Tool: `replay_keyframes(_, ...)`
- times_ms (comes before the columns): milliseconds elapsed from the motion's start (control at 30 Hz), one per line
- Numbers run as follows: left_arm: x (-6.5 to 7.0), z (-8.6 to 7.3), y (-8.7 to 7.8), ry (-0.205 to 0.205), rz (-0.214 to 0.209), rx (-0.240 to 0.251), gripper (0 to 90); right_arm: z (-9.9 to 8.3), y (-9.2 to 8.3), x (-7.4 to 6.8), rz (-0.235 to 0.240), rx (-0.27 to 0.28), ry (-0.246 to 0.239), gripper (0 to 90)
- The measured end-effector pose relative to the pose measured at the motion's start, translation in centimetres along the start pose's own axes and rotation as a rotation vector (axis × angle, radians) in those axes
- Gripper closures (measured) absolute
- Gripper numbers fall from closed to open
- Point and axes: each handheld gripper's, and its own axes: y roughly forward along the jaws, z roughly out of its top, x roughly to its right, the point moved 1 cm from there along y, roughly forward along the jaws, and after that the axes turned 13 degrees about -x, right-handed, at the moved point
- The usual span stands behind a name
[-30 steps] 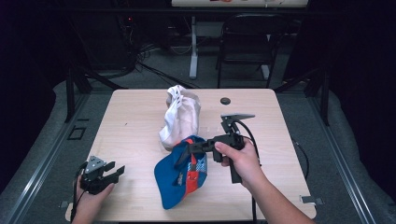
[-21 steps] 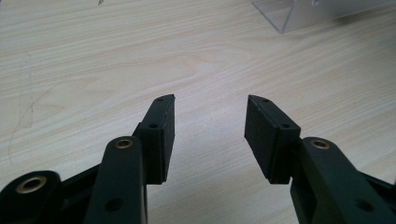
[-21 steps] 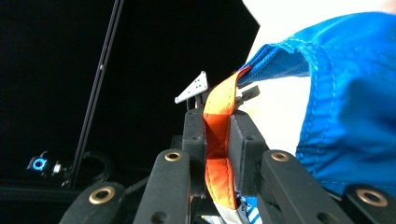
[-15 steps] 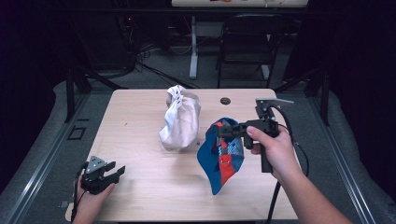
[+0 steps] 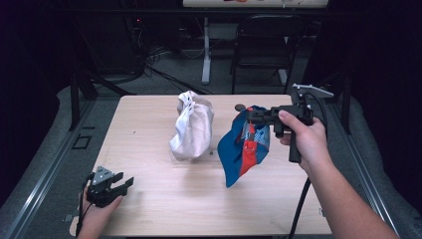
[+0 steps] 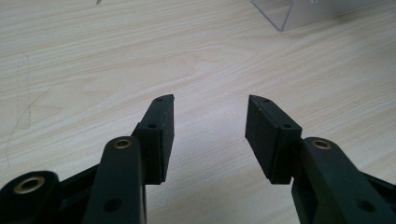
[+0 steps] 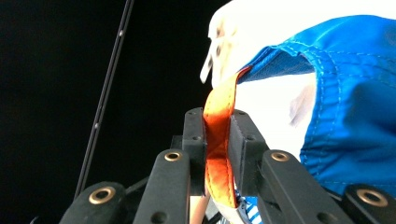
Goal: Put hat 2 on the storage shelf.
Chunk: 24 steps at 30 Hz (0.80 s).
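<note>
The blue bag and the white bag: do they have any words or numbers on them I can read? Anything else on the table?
No readable text anywhere.
Blue bag, held by its orange strap in the right gripper: a red and striped patch, no letters to make out.
White bag: plain.
Table, left gripper: no labels or numbers.

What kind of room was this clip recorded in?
Probably a lab or workshop set up for recording, not a home. A bare wooden table stands on grey carpet in a dark room, with loose cables on the floor and a black chair behind it. The right gripper holds up a blue bag.
</note>
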Motion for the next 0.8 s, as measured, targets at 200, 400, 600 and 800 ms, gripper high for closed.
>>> replay_keyframes(200, -0.1, 0.0, 0.0, 0.000, 0.000, 0.000, 52.5, 1.5, -0.9, -0.5, -0.022, 0.048, 0.009, 78.2)
replay_keyframes(400, 0.0, 0.0, 0.1, 0.003, 0.002, 0.005, 52.5, 3.2, -1.6, -1.1, -0.046, 0.102, 0.016, 78.3)
replay_keyframes(600, 0.0, 0.0, 0.2, -0.001, 0.000, 0.006, 52.5, 5.1, -1.8, -1.0, -0.081, 0.119, 0.029, 78.2)
replay_keyframes(800, -0.1, 0.1, 0.2, -0.001, 0.000, 0.005, 52.5, 6.1, -1.5, 0.0, -0.110, 0.146, 0.060, 78.2)
